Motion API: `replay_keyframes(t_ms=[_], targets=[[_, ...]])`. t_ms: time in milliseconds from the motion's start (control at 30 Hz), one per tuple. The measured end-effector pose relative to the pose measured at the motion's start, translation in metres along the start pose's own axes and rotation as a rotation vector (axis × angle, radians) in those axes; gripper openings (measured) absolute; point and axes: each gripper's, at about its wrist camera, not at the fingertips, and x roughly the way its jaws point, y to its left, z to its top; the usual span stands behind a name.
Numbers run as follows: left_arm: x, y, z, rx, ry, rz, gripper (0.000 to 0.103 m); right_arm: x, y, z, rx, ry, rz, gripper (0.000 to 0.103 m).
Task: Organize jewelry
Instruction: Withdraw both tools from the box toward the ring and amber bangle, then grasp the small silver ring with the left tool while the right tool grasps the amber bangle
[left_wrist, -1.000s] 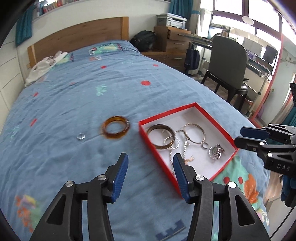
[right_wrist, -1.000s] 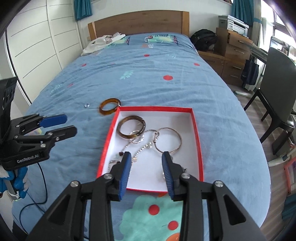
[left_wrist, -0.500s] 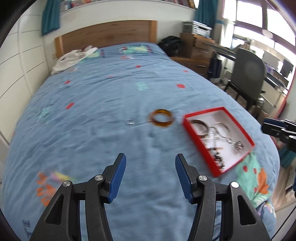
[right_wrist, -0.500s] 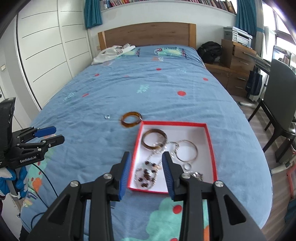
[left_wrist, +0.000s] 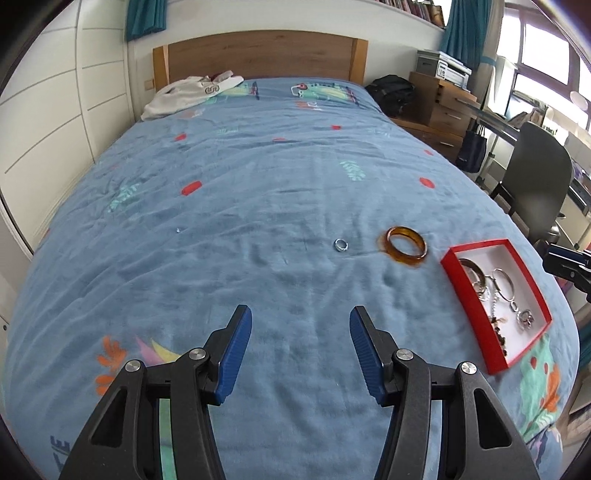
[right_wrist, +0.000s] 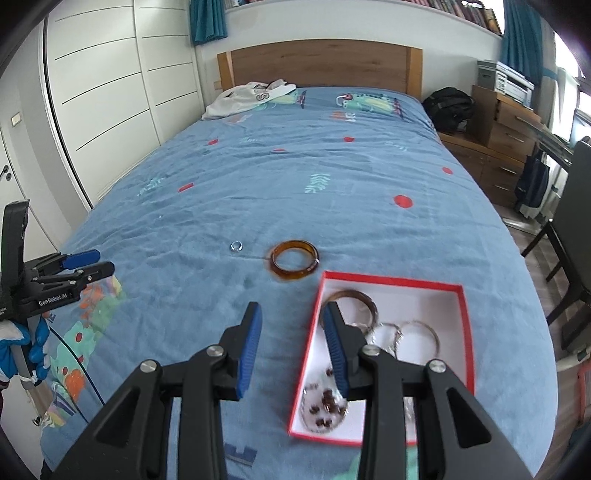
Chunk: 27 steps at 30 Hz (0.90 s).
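The red box sits near the foot of the bed, on the blue bedspread. From my right wrist view I see into it well: a dark bangle in the far left corner, thin silver hoops in the middle, and a beaded strand at the near end. My left wrist view shows the same box at the far right, seen obliquely, and adds what the right view hides behind its own finger: small silver charms toward the near right corner.

Outside the box, an amber bangle lies flat on the bedspread just beyond the far left corner, apart from the rim. A small silver ring lies to the left of the bangle, near it but not touching. In the left view the ring and amber bangle sit ahead and to the right of my fingers.

My left gripper is about half open over bare bedspread, nothing between its fingers. My right gripper is parted more narrowly and is also empty; it hangs over the box's left edge, one finger over the bedspread, the other over the interior.

Only the right view shows the left gripper from the side, with a blue-gloved hand below it. The left view catches just the right gripper's tips at the frame edge.
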Motion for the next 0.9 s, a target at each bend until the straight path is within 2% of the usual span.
replay_keyframes(t_ms=[167, 533, 900], targets=[[0.030, 0.001, 0.007, 0.003, 0.028, -0.018, 0.050, 0.038, 0.009, 0.011, -0.027, 0.039, 0.030, 0.033], [0.110, -0.006, 0.029, 0.032, 0.083, -0.079, 0.049, 0.135, 0.023, 0.028, -0.055, 0.134, 0.089, 0.033], [0.173, -0.029, 0.050, 0.069, 0.114, -0.128, 0.049, 0.207, 0.014, 0.032, -0.119, 0.246, 0.074, 0.033]])
